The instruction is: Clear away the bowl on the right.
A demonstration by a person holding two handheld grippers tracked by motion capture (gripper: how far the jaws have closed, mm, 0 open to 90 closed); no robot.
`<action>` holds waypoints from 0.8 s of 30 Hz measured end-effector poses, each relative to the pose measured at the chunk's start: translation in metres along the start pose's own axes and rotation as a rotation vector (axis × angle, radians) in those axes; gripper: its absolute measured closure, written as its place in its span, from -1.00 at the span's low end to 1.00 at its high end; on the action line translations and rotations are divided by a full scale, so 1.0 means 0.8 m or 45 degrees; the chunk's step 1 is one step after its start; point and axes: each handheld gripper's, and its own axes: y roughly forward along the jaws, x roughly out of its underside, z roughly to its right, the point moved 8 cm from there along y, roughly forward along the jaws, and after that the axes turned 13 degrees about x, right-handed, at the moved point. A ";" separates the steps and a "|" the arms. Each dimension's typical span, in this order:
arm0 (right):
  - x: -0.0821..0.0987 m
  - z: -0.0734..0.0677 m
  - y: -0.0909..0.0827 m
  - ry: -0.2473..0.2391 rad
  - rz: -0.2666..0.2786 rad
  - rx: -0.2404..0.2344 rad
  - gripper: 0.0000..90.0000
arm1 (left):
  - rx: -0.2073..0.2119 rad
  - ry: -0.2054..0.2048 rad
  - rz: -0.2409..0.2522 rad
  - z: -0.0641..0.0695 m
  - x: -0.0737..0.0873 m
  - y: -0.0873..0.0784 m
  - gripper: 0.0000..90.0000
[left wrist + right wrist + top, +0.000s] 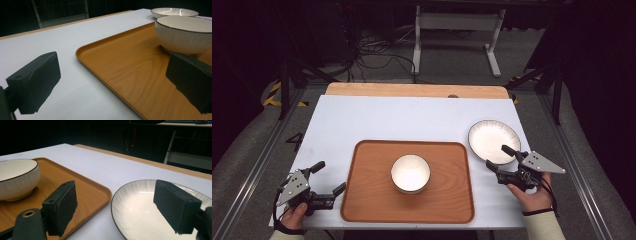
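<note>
The right gripper (502,156) (fingers spread, nothing between them) hangs at the near rim of the plate (492,140), which lies on the bench just right of the tray (367,200); the left gripper (328,177), fingers also spread and empty, sits well apart.

— Count on the table?
— One wooden tray (377,200), lower centre of the high view. One white bowl (410,172) on it. One plate (493,141), right of centre.
— And held tools?
— Two: left gripper (329,178), right gripper (499,156).
</note>
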 end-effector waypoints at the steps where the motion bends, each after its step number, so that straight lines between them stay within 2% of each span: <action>1: 0.002 0.000 -0.001 0.006 -0.003 0.001 -0.56 | 0.000 0.000 0.000 0.000 0.000 0.000 -0.99; 12: 0.026 0.002 -0.003 0.039 -0.036 0.001 -0.58 | 0.000 -0.002 0.000 0.000 0.000 0.000 -0.99; 24: 0.038 -0.002 -0.003 0.037 -0.069 -0.011 -0.58 | -0.003 0.001 0.002 0.000 0.000 0.001 -0.99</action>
